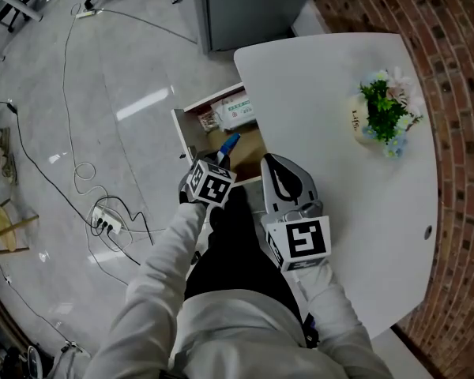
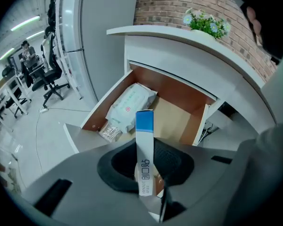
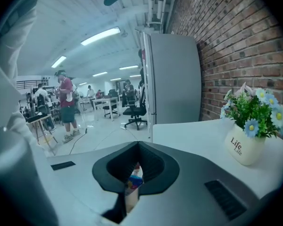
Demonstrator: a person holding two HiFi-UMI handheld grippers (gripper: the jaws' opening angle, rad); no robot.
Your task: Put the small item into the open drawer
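Above the open wooden drawer [image 2: 174, 121]: slim white carton with a blue end [image 2: 145, 145], clamped in the left gripper [image 1: 221, 158] jaws, angled down, apparently ready for release inside. Beside the drawer, over the white counter [image 1: 332, 109]: right gripper [image 1: 273, 166], jaws together, empty, kept clear.

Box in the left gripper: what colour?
The box is white with a blue tip; clearest in the left gripper view.

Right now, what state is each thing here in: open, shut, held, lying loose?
drawer: open, pulled out from under the table.
slim blue-and-white box: gripped by the left hand-held gripper, over the drawer.
right hand-held gripper: jaws together, empty.
white packet: lying inside the drawer.
flower pot: upright on the table.
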